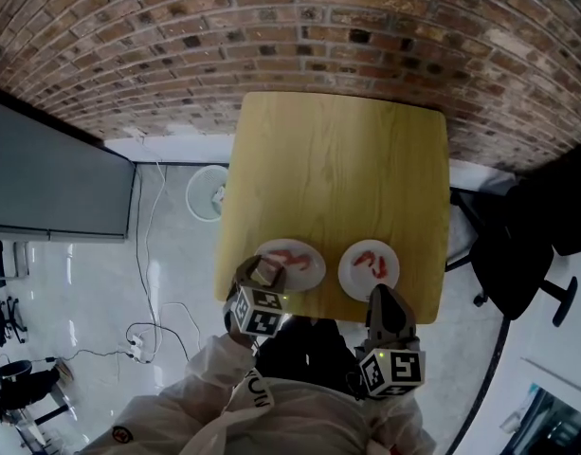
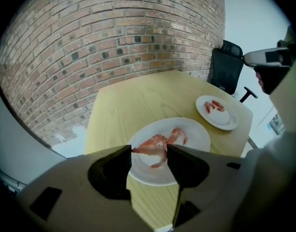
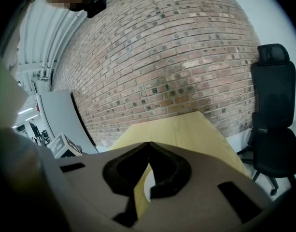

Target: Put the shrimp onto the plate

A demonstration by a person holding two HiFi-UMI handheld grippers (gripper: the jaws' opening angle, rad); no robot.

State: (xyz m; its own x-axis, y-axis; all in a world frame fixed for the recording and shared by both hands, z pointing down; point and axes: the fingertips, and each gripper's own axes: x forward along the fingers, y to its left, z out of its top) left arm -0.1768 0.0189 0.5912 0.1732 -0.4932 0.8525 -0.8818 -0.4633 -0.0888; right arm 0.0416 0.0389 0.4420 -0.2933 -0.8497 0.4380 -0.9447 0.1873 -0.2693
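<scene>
yellow-grained wood makes up the worktop (image 1: 333,159), which stands against a brick wall (image 1: 271,27). far left, a grey panel (image 1: 53,178) stands over a pale floor (image 1: 167,254) with thin cables (image 1: 143,282) trailing across it. near the worktop's front edge lies the left plate (image 1: 312,271), white and round. the left gripper (image 1: 263,273) hangs over that plate's near rim. in the left gripper view its jaws are clenched on a shrimp (image 2: 150,148): the red body spans the gap, each end meeting a jaw. whether it rests on the plate or is lifted clear of it cannot be told. a second shrimp (image 2: 179,134) lies on the same plate, just beyond. to the right, near but not touching, sits the right plate (image 1: 352,277), carrying a pair of shrimp (image 1: 373,262). the right gripper (image 1: 385,300) hovers at the worktop's near edge by that plate. in the right gripper view its jaws are pressed together at the tips with nothing between them. a black office chair (image 1: 517,254) stands on the floor right of the worktop.
</scene>
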